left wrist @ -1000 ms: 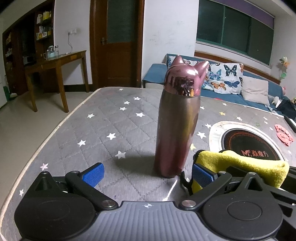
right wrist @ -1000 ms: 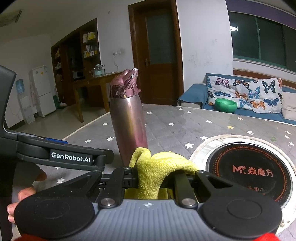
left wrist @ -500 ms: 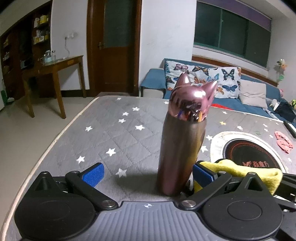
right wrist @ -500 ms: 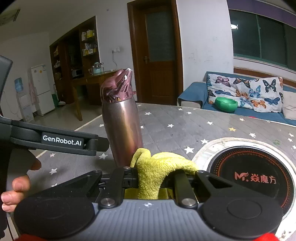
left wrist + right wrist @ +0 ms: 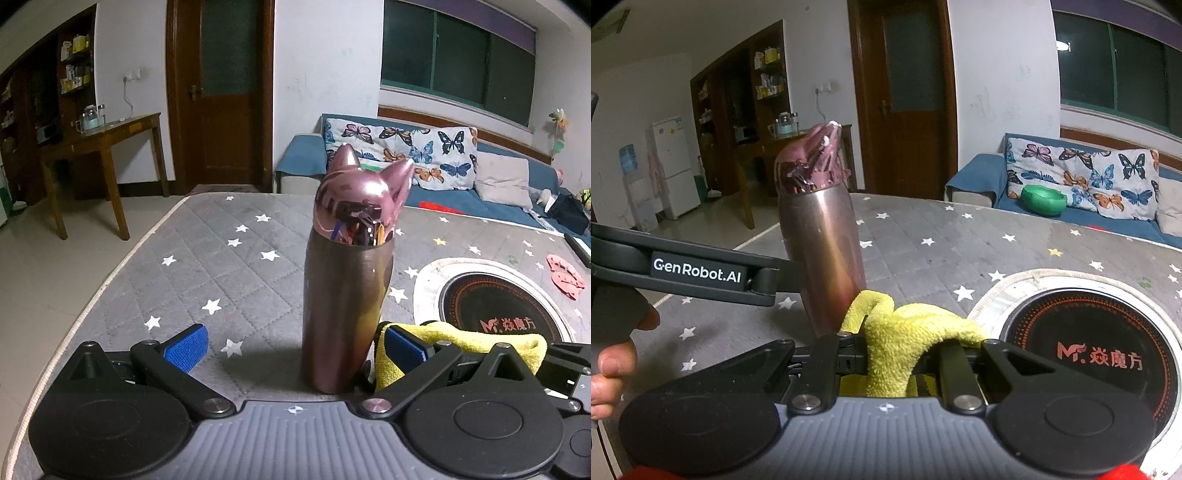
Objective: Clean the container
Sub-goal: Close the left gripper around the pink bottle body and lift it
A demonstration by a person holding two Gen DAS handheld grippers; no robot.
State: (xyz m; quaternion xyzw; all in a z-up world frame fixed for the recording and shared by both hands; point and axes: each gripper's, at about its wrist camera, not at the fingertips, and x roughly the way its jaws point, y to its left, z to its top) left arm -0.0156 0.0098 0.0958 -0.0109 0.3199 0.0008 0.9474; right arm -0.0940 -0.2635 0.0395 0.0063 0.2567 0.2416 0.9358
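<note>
While a pink metal bottle (image 5: 347,302) with a cat-eared lid (image 5: 364,201) stands upright on a table (image 5: 229,266) covered in grey quilted cloth printed with white stars, two handheld grippers close in on its base. Seen from the left wrist, the left gripper (image 5: 295,349) has its jaws spread wide, blue-padded fingers (image 5: 186,347) flanking the bottle's foot; the left pad is clear of the bottle, and the right pad sits just beside it, contact not discernible. Just to the right of the bottle, the right gripper (image 5: 890,354) is clamped on a folded yellow cloth (image 5: 905,339), which bunches up between its black fingers and lies at the bottle's lower side; whether it is actually pressing on the metal cannot be told. From the right wrist view, the bottle leans in the fisheye frame, with the left gripper's black arm marked "GenRobot.AI" reaching to it from the left, and a person's fingertips (image 5: 609,373) visible at the frame edge. Right of the bottle, a round black induction cooktop (image 5: 495,306) with red lettering is set into the table. Beyond the bottle, a blue sofa (image 5: 461,199) carries butterfly-print cushions (image 5: 406,147), and a green bowl (image 5: 1043,199) rests on it.
</note>
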